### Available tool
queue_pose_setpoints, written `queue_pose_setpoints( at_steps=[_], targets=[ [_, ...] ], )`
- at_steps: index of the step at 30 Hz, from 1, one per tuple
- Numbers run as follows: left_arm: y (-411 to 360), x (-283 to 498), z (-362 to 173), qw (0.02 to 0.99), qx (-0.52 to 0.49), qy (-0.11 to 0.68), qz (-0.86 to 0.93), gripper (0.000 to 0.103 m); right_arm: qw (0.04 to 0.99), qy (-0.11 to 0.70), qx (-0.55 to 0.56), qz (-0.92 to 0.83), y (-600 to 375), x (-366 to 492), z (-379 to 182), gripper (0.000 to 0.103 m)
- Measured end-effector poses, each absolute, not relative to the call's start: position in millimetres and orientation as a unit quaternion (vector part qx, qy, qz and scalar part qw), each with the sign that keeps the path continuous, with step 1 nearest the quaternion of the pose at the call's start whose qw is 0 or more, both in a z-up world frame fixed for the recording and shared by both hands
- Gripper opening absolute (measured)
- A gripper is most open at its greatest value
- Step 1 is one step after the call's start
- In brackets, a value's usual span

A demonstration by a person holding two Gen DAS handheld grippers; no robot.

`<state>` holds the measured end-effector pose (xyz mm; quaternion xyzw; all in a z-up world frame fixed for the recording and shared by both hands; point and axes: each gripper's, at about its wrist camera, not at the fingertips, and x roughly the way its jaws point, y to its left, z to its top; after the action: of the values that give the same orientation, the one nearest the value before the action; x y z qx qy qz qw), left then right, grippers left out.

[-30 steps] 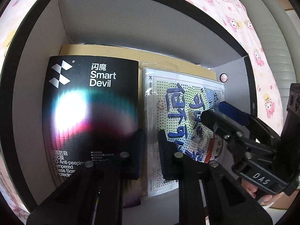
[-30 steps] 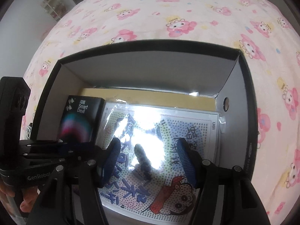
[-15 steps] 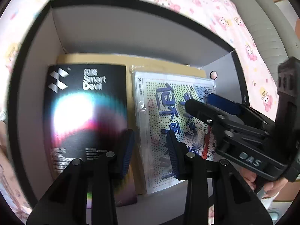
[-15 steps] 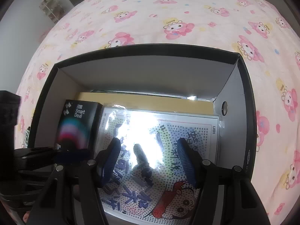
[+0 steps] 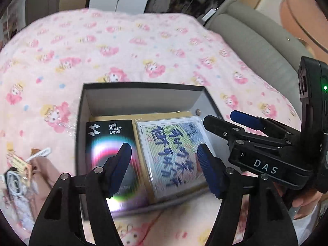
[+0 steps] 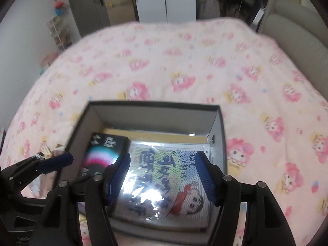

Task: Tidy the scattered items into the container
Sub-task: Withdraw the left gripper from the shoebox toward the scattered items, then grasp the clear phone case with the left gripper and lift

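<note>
Box (image 5: 143,86) sits on pink bed (image 5: 123,41). Inside, flat: black pack (image 5: 111,143) left, bead kit (image 5: 174,147) right, touching, on brown board. Both my tongs, left (image 5: 162,157) and right (image 6: 162,170), are released, holding nothing. Left of box, small clutter (image 5: 20,170) remains on bed: still to tidy, I judge. Since half second ago, both tongs pulled up and back; left widened.

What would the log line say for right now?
left gripper: open | right gripper: open | Smart Devil pack, bead picture: in box
</note>
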<state>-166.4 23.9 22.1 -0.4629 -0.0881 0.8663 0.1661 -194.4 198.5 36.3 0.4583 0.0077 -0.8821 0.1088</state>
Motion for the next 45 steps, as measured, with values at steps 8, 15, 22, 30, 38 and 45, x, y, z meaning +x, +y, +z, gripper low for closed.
queue_pose_setpoints(
  at_steps=[8, 15, 22, 30, 38, 45],
  targets=[
    [-1, -98, 51, 0.182, -0.445, -0.071, 0.874, 0.068, 0.132, 0.009, 0.433, -0.892, 178, -121, 61, 0.065],
    [-24, -60, 60, 0.172, -0.443, -0.063, 0.878, 0.068, 0.144, -0.001, 0.435, -0.889, 151, -84, 62, 0.065],
    [-74, -34, 49, 0.142, -0.454, -0.080, 0.876, 0.068, 0.177, 0.017, 0.446, -0.877, 104, -63, 55, 0.065],
    [-148, -9, 21, 0.086, -0.468, -0.134, 0.869, 0.068, 0.254, 0.019, 0.486, -0.836, 28, -59, 22, 0.065],
    [-220, -5, -14, 0.018, -0.475, -0.195, 0.858, 0.068, 0.310, 0.004, 0.541, -0.782, -35, -67, -20, 0.065],
    [-289, -17, -73, 0.051, -0.468, -0.336, 0.816, 0.057, 0.314, 0.016, 0.580, -0.752, -73, -85, -59, 0.065]
  ],
)
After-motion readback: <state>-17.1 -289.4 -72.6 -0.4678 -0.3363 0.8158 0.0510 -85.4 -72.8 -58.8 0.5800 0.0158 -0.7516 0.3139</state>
